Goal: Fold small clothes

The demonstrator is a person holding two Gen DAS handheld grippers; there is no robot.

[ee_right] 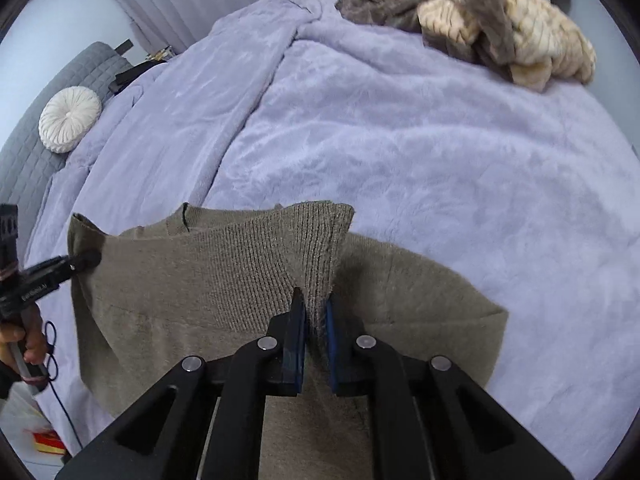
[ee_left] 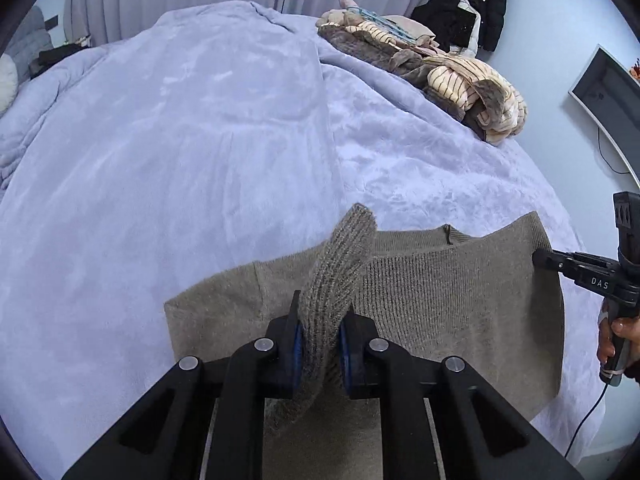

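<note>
A grey-brown knit sweater [ee_left: 448, 292] lies on the lilac blanket at the near edge of the bed; it also shows in the right wrist view [ee_right: 180, 280]. My left gripper [ee_left: 320, 332] is shut on a ribbed part of the sweater [ee_left: 340, 264], which stands up between the blue pads. My right gripper [ee_right: 316, 320] is shut on a ribbed edge of the sweater [ee_right: 316, 240], lifted into a fold. Each gripper shows from the side in the other's view, the right one [ee_left: 540, 258] and the left one [ee_right: 92, 258], pinching the cloth.
A heap of striped cream and brown clothes [ee_left: 448, 76] lies at the far right of the bed [ee_left: 200, 140], seen also in the right wrist view [ee_right: 500, 28]. A round white cushion [ee_right: 70, 118] lies at the left. A monitor [ee_left: 608, 96] stands at the right.
</note>
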